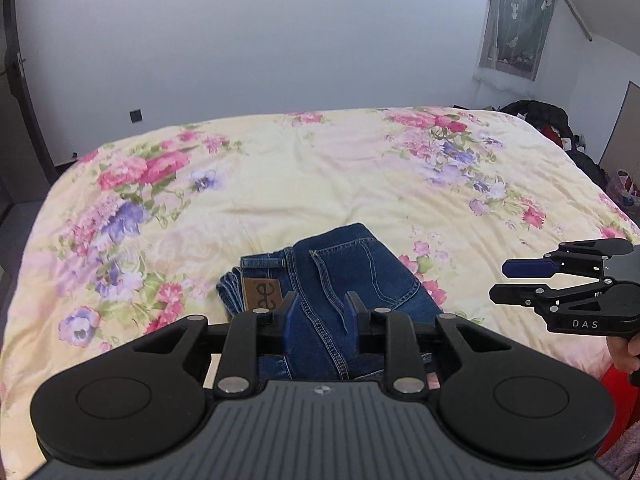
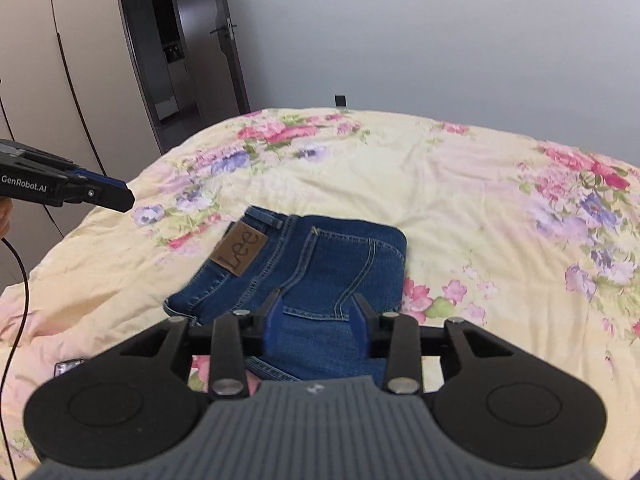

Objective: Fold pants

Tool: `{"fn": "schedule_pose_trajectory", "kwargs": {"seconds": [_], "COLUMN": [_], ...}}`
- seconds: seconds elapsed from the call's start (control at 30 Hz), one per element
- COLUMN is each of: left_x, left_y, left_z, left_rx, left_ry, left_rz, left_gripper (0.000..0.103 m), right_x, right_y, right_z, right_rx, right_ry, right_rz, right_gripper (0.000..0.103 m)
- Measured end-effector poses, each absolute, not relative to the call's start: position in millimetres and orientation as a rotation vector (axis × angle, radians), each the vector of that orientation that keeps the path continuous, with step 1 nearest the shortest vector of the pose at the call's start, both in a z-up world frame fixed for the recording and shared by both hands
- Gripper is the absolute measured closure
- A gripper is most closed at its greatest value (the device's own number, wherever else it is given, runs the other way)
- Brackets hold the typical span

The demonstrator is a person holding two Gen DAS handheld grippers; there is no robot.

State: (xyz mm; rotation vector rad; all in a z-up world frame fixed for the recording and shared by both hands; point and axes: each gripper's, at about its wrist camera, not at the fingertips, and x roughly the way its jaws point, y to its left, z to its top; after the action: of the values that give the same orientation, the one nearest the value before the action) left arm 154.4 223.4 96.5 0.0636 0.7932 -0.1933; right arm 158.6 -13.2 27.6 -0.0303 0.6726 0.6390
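We see a bed under a pale yellow floral quilt (image 1: 320,168), and we place everything else against that quilt. Behind its far edge rises a plain grey-white wall (image 1: 260,40). Off its far right corner, in the left wrist view, hangs a green curtain (image 1: 516,20) over a window, with a heap of dark clothes (image 1: 540,116) below it. Off its far left corner, in the right wrist view, a door (image 2: 176,48) stands open beside pale wardrobe panels (image 2: 48,60).

On the near part of the quilt lie the blue jeans (image 2: 320,256), folded into a compact bundle. A back pocket faces up and the brown leather patch (image 2: 239,252) sits at the bundle's left end.

Our left gripper (image 1: 322,312) hangs above the near edge of the quilt. Its blue pads stand partly apart with nothing clamped between them; the denim seen in the gap lies below on the quilt.

Our right gripper (image 2: 316,320) hangs likewise over the near side, to the right of the left one. Its fingers are parted somewhat wider and grip nothing.

A black cable (image 2: 20,280) trails over the quilt's left edge.
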Motion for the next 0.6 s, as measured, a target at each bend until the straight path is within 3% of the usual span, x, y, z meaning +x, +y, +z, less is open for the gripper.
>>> {"fn": "schedule_pose_trajectory", "kwargs": {"seconds": [0.17, 0.23, 0.27, 0.43, 0.6], "left_x": [116.4, 100.7, 94.1, 57.2, 38.1], "left_y": [212.4, 206.7, 204.5, 190.4, 173.6], "left_z": [128.1, 132.3, 133.1, 128.6, 102.5], "left_rx": [0.083, 0.082, 0.075, 0.043, 0.06], "left_ry": [0.718, 0.68, 0.663, 0.522, 0.505], "left_rz": [-0.157, -0.122, -0.114, -0.014, 0.119], "left_gripper": [0.07, 0.07, 0.07, 0.035, 0.023], "right_x": [115.5, 97.1, 87.8, 46.2, 16.5], "right_y": [-26.3, -31.4, -34.2, -49.3, -53.9], "right_z": [57.5, 65.8, 69.1, 74.4, 59.1], "right_rx": [-0.017, -0.021, -0.025, 0.008, 0.043], "right_ry": [0.575, 0.532, 0.509, 0.435, 0.415], "right_rz": [0.638, 0.624, 0.618, 0.582, 0.535], "right_gripper": [0.061, 0.05, 0.049, 0.036, 0.028]}}
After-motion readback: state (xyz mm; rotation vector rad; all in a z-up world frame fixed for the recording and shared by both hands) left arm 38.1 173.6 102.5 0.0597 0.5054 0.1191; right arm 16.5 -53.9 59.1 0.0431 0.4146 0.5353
